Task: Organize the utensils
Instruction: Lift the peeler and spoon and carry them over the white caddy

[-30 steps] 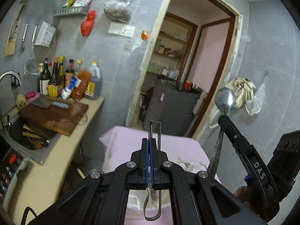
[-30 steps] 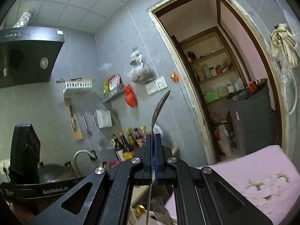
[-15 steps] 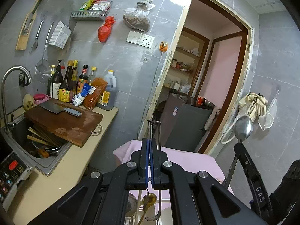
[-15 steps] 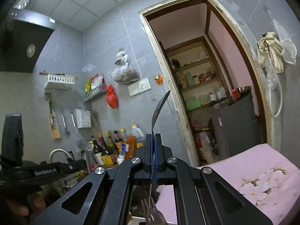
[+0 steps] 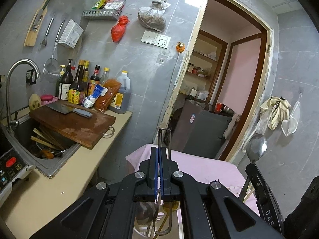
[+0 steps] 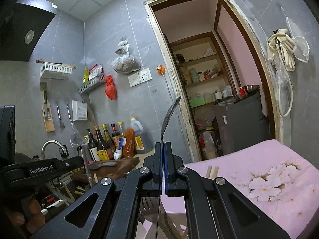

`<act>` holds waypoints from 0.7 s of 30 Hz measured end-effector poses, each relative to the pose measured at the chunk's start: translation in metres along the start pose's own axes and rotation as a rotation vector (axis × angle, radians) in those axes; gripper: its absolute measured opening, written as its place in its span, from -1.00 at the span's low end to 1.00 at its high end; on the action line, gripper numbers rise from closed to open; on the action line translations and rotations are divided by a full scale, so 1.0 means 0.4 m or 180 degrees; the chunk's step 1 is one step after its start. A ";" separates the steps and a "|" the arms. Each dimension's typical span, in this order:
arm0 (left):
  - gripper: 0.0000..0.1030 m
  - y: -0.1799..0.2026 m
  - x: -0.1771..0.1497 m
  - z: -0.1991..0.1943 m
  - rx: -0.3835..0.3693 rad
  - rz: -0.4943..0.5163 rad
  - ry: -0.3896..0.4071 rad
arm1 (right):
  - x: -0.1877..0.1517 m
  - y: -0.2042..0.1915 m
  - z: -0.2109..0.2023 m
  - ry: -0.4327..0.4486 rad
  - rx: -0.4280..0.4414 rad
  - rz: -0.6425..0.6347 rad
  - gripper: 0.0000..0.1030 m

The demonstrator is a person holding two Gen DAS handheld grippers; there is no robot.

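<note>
Above the near edge of the pink-clothed table (image 6: 265,159), both grippers stand raised, each with a utensil pinched upright between its fingers. The left gripper (image 5: 159,159) has its jaws pressed together on a thin wire-frame tool, likely a peeler (image 5: 163,137); its squared top juts above the fingertips and its looped lower end hangs down between the gripper's arms. The right gripper (image 6: 163,153) is likewise clamped tight, on the handle of a metal spoon (image 6: 169,115), whose bowl points up and, from this camera, shows edge-on. From the left camera the same spoon appears at the right, bowl facing the lens.

Gripping each piece low on its handle and keeping it vertical probably makes it simple to drop handle-first into a holder. Directly below the left gripper a pale container (image 5: 143,227) already holds several utensils, though most of it is hidden by the gripper body, so its shape is unclear. Two chopstick ends (image 6: 211,171) lie on the cloth beyond the right gripper, seemingly not yet sorted. On the counter at left, a cleaver (image 5: 67,109) rests on a wooden chopping board (image 5: 79,125) that overhangs the sink (image 5: 49,165).
</note>
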State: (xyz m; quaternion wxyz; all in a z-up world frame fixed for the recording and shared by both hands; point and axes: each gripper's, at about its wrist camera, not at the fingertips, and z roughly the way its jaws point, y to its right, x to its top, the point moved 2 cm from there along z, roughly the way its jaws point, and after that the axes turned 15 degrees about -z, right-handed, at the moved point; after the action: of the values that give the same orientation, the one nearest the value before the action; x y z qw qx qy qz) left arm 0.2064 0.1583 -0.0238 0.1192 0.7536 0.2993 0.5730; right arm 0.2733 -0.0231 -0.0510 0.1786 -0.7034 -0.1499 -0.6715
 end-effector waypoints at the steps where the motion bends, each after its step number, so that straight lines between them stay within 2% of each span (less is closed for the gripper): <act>1: -0.97 0.003 -0.005 -0.002 0.0006 0.0026 0.0012 | -0.003 0.000 0.000 -0.0011 0.0000 0.0004 -0.96; 7: -0.96 0.021 -0.037 -0.017 0.0061 0.0254 0.0049 | -0.022 0.014 0.003 -0.0092 0.0012 0.0061 -0.96; 21: -0.96 0.006 -0.082 -0.017 0.0128 0.0252 -0.0072 | -0.062 0.010 0.009 -0.0206 0.0082 0.0058 -0.96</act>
State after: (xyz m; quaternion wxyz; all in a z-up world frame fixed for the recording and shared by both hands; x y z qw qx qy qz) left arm 0.1956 0.1359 -0.0464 0.0847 0.7735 0.2794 0.5626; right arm 0.2768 -0.0244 -0.0761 0.1888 -0.7237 -0.1578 -0.6447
